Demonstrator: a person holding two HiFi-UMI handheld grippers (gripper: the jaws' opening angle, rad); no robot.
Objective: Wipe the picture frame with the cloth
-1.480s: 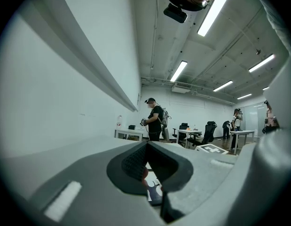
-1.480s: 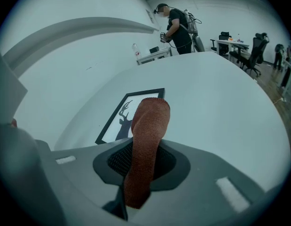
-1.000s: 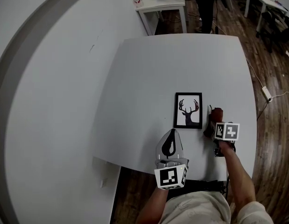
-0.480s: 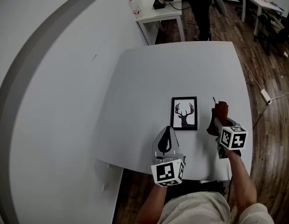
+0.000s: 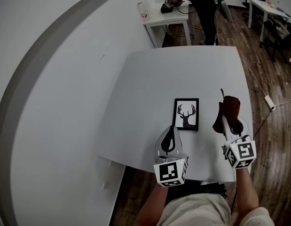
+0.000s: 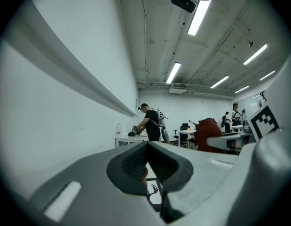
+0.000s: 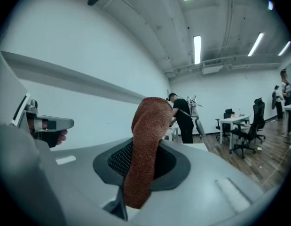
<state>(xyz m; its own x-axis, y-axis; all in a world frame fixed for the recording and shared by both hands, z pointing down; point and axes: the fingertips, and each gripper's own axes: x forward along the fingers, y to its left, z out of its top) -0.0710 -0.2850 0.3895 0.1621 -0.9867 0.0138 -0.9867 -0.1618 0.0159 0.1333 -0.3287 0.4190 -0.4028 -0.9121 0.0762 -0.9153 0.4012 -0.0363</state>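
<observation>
The picture frame [image 5: 186, 114], with its deer print, lies flat on the white table [image 5: 173, 74], towards the near edge and roughly between the two tools. To its right and clear of it, the right gripper [image 5: 226, 122] is clamped on the brown cloth [image 5: 229, 108]. In the right gripper view a good length of the fabric sticks out past the jaws as a loose fold. I'd say it is held that way so the soft end meets the glass rather than the hard plastic. The left gripper [image 5: 171, 131] sits just near of the frame's near left corner, pointing at it. Its ribbed pads [image 6: 133, 161] are closed together with nothing caught between them, and a sliver of the deer print shows beyond. My guess is that it waits there to pin or steady the frame, since a light frame lying loose on a smooth top would likely skate off under a wiping stroke. No wiping has begun as far as the positions show, as the cloth is off to one side and not over the glass. Whether it hangs above the table or brushes it I can't tell. At the far end of the room a person [image 5: 201, 4] bends over a small table [image 5: 169, 14], well away from all this.
</observation>
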